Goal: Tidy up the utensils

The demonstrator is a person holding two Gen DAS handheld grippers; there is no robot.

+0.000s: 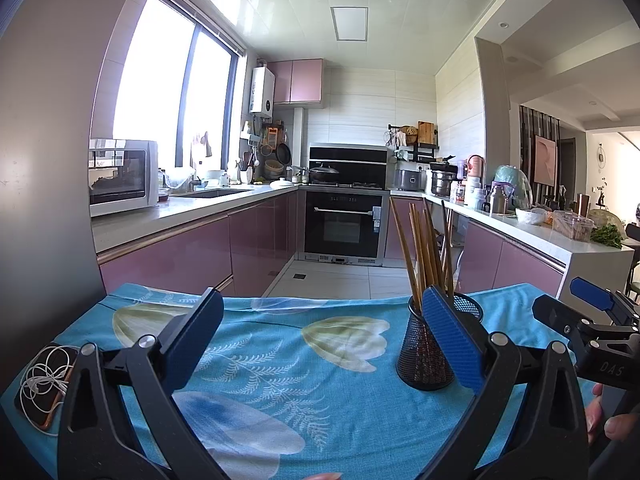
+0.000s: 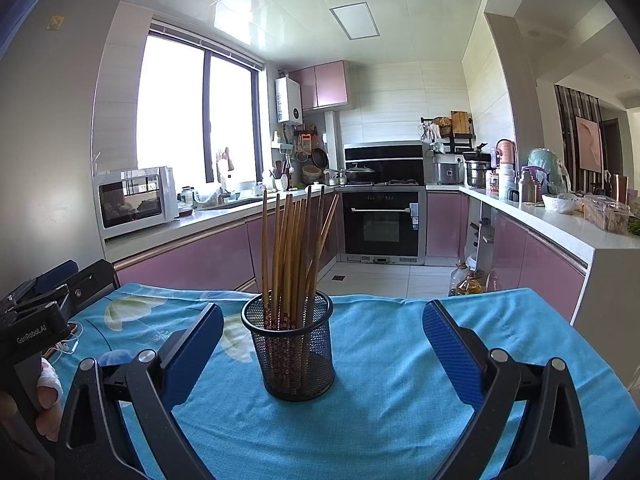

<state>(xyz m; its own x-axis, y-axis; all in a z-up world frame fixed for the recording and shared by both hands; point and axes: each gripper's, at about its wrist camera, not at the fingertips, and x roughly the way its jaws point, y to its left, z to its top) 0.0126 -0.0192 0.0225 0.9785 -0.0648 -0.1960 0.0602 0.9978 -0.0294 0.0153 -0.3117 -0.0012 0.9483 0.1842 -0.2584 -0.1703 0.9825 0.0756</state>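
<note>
- One worktop (image 2: 400, 380) carries everything in front of you: it is covered with a blue flowered cloth (image 1: 280, 360), and the kitchen beyond it plays no part in the job.
- Your two grippers are the next biggest things in view. The left gripper (image 1: 322, 344) has its jaws spread wide, with nothing between them and nothing touching the pads. The right gripper (image 2: 322, 348) is spread just as wide and is empty too.
- From the right wrist view, the mesh cup (image 2: 294, 356) stands upright on the cloth between the two open fingers, nearer the left one, and ahead of the pads rather than touching them. From the left wrist view the same cup sits off to the right, partly hidden behind the right-hand finger.
- All the chopsticks (image 2: 288, 256) you can see stand in that cup, tips down, fanned loosely, one or two leaning towards the right.
- A phone with a white cable (image 1: 44, 380) coiled on it lies at the left edge of the cloth, well apart from the cup.
- No loose utensil shows on the cloth, so you seem to be at the very end of the sorting, or between steps.
- Your next move, as far as can be judged, needs no grasp: check for strays outside these views, and keep both grippers clear of the cup, which would tip easily.
</note>
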